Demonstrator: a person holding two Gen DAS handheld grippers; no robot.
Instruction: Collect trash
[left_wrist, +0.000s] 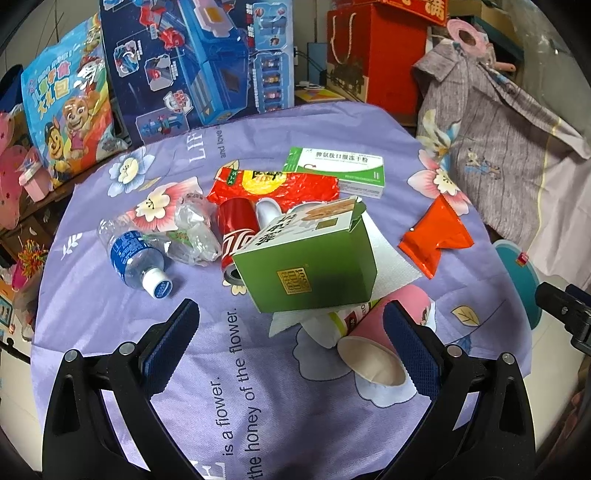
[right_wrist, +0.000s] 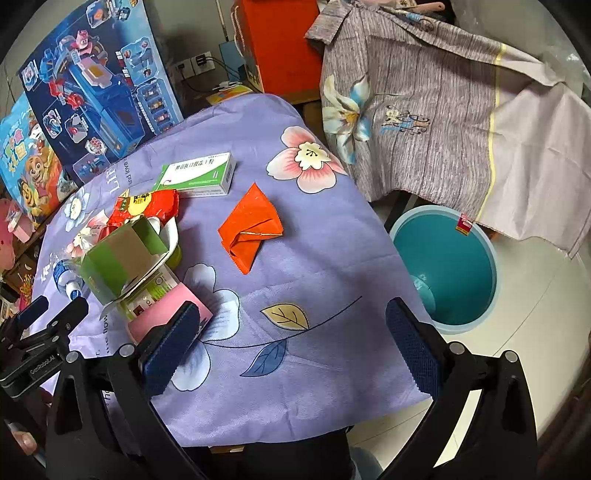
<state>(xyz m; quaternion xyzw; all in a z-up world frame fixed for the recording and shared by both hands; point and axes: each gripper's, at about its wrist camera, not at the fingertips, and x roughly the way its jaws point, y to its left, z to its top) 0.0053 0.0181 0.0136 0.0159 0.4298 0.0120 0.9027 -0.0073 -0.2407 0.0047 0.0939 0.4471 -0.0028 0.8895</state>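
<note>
A round table draped in a lilac floral cloth (left_wrist: 236, 369) carries the litter. A water bottle (left_wrist: 135, 260) lies at nine o'clock, an orange wrapper (left_wrist: 437, 236) at three, a medicine box (left_wrist: 340, 171) at twelve, and a pink paper cup (left_wrist: 384, 347) lies tipped at six.

Premises: a lived-in home room. Evidence: floral sheet (left_wrist: 229, 369) covering the bench; children's toy boxes (left_wrist: 199, 59) and a cartoon snack bag (left_wrist: 70, 107) stacked behind; shirt (right_wrist: 443, 110) draped alongside; red gift bag (left_wrist: 373, 51); tiled floor (right_wrist: 535, 332).

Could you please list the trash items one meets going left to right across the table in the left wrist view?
Water bottle → crumpled clear plastic → red soda can → green carton → orange wrapper.
</note>
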